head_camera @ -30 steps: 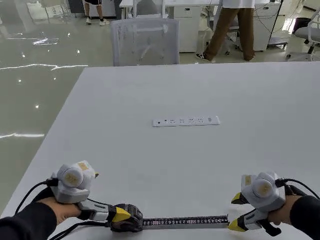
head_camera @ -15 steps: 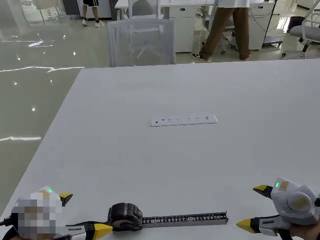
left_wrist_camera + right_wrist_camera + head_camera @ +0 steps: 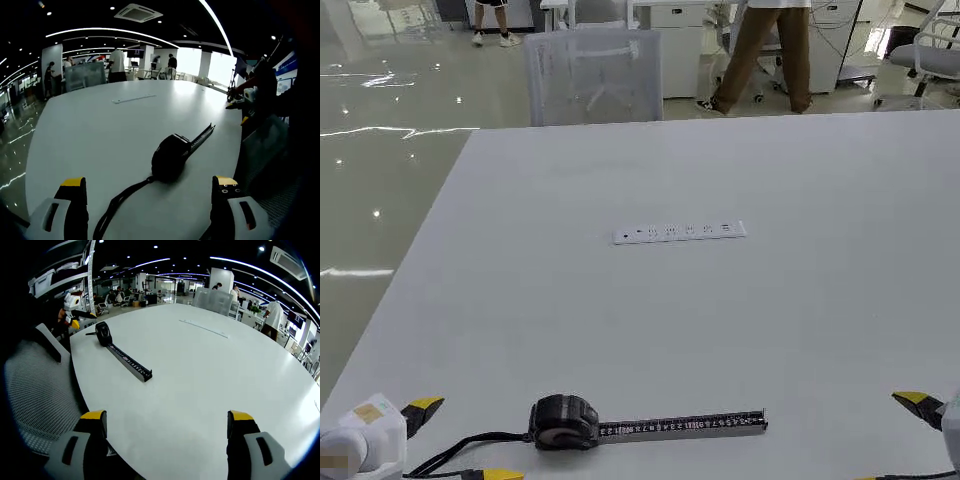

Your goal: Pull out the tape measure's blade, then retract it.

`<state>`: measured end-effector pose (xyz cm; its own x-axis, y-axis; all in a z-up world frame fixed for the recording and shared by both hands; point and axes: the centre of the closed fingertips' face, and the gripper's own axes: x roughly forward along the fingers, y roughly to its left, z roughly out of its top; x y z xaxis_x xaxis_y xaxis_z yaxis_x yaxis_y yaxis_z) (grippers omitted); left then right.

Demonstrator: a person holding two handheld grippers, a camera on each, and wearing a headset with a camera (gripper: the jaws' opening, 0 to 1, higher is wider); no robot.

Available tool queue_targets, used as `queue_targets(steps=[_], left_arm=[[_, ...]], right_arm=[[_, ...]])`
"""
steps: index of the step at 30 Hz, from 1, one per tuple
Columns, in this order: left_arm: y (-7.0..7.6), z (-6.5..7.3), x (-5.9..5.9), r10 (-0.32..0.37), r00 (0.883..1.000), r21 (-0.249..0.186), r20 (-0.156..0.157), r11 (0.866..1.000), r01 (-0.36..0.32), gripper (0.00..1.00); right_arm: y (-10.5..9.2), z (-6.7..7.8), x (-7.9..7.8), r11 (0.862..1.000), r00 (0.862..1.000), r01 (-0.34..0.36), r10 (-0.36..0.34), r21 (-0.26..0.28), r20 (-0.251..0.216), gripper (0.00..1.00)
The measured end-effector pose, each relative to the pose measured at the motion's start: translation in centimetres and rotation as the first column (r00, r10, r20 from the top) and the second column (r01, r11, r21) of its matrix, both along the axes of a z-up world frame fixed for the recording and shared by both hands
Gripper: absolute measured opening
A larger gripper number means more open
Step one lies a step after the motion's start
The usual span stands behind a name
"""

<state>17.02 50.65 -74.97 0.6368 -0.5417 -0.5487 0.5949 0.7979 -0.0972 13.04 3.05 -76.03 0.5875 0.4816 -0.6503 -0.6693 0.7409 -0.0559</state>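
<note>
The only print I can spot is on the tape measure's blade [image 3: 682, 426], which lies pulled out flat on the tabletop [image 3: 620, 330]. A row of pale scale figures and tick marks runs along its dark face, too small to make out any number. The case [image 3: 563, 422] and the power strip [image 3: 679, 232] carry nothing legible from here.

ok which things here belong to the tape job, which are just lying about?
Job: tape measure, blade out on the table, left gripper, right gripper, both open, holding nothing.
Lying about: power strip, mesh chair behind the table.
</note>
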Motion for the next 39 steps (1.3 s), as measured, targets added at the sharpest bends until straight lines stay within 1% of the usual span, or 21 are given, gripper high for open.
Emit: queue_targets(steps=[4, 5, 6, 7, 8, 9, 10, 11, 12, 13, 17, 20, 21, 22, 25, 28, 30, 32, 35, 37, 39], left_arm=[[0.9, 0.0, -1.0, 0.039, 0.999, 0.005, 0.013, 0.999, -0.039, 1.0], [0.9, 0.1, -1.4, 0.059, 0.998, -0.021, -0.006, 0.998, -0.059, 1.0], [0.4, 1.0, -1.8, 0.06, 0.998, -0.09, 0.0, 0.994, -0.059, 1.0], [0.4, 1.5, -1.7, 0.066, 0.997, -0.106, 0.024, 0.992, -0.063, 1.0], [0.7, 1.6, -1.9, 0.065, 0.997, -0.085, 0.042, 0.995, -0.061, 1.0], [1.0, 1.4, -2.1, 0.062, 0.997, -0.047, 0.041, 0.997, -0.06, 1.0], [1.1, 1.3, -2.2, 0.062, 0.998, -0.039, 0.03, 0.997, -0.061, 1.0], [1.0, 1.4, -2.3, 0.064, 0.998, -0.047, 0.021, 0.997, -0.063, 1.0], [1.1, 1.5, -2.3, 0.065, 0.998, -0.048, 0.024, 0.997, -0.064, 1.0], [1.3, 1.8, -2.2, 0.073, 0.997, -0.044, 0.04, 0.996, -0.071, 1.0], [1.6, 1.9, -2.1, 0.077, 0.996, -0.048, 0.033, 0.996, -0.076, 1.0], [1.9, 1.8, -2.1, 0.084, 0.996, -0.045, 0.031, 0.996, -0.083, 1.0], [1.9, 1.8, -2.1, 0.086, 0.996, -0.048, 0.032, 0.995, -0.084, 1.0], [1.9, 1.9, -2.1, 0.086, 0.996, -0.051, 0.032, 0.995, -0.084, 1.0], [1.7, 2.1, -2.3, 0.078, 0.997, -0.053, 0.025, 0.996, -0.076, 1.0], [2.0, 1.5, -2.1, 0.08, 0.997, -0.05, 0.01, 0.996, -0.08, 1.0], [1.5, 1.3, -2.4, 0.067, 0.998, -0.057, 0.001, 0.996, -0.067, 1.0], [1.0, 1.4, -2.5, 0.053, 0.999, -0.051, 0.01, 0.997, -0.052, 1.0], [0.8, 1.4, -2.5, 0.05, 0.999, -0.054, 0.011, 0.997, -0.05, 1.0], [0.9, 1.3, -2.4, 0.056, 0.998, -0.047, -0.004, 0.997, -0.056, 1.0], [1.0, 1.3, -2.3, 0.062, 0.998, -0.049, -0.005, 0.997, -0.062, 1.0]], right_arm=[[-1.1, 0.1, -0.7, 1.0, 1.0, 0.002, -0.002, -0.003, 0.004, 1.0], [-1.3, 0.1, -0.8, 1.0, 1.0, 0.004, -0.004, -0.003, 0.006, 1.0], [-1.5, 0.2, -0.8, 1.0, 1.0, 0.005, -0.005, -0.005, 0.009, 1.0], [-1.6, 0.3, -0.8, 1.0, 1.0, 0.006, -0.006, -0.005, 0.012, 1.0], [-1.8, 0.5, -0.8, 1.0, 1.0, 0.01, -0.01, -0.003, 0.013, 1.0], [-1.7, 0.8, -1.0, 1.0, 1.0, 0.014, -0.014, 0.003, 0.013, 1.0], [-1.7, 0.9, -1.0, 1.0, 1.0, 0.014, -0.014, 0.003, 0.012, 1.0], [-1.6, 0.9, -1.1, 1.0, 1.0, 0.014, -0.014, -0.001, 0.012, 1.0], [-1.5, 1.0, -1.1, 1.0, 1.0, 0.01, -0.01, -0.003, 0.014, 1.0], [-1.4, 1.1, -1.2, 1.0, 1.0, 0.004, -0.004, -0.003, 0.013, 1.0], [-1.2, 1.3, -1.1, 1.0, 1.0, -0.013, 0.013, -0.01, 0.02, 1.0], [-1.3, 1.7, -1.1, 1.0, 1.0, -0.008, 0.008, 0.0, 0.021, 1.0], [-1.1, 2.0, -1.2, 1.0, 1.0, -0.003, 0.002, 0.025, 0.014, 1.0], [-1.0, 2.1, -1.3, 1.0, 1.0, -0.003, 0.002, 0.027, 0.015, 1.0], [-1.2, 2.1, -1.4, 1.0, 1.0, -0.009, 0.009, 0.013, 0.022, 1.0], [-1.2, 2.0, -1.3, 1.0, 1.0, -0.014, 0.013, 0.015, 0.024, 1.0], [-1.2, 1.9, -1.5, 1.0, 1.0, -0.024, 0.024, 0.016, 0.018, 1.0], [-1.2, 1.9, -1.6, 0.999, 0.999, -0.033, 0.033, 0.009, 0.02, 1.0], [-1.1, 1.9, -1.7, 0.999, 0.999, -0.04, 0.039, 0.011, 0.018, 1.0], [-1.0, 1.9, -1.8, 0.999, 0.999, -0.04, 0.04, 0.011, 0.015, 1.0], [-1.1, 1.9, -1.9, 0.999, 0.999, -0.036, 0.036, 0.009, 0.014, 1.0]])
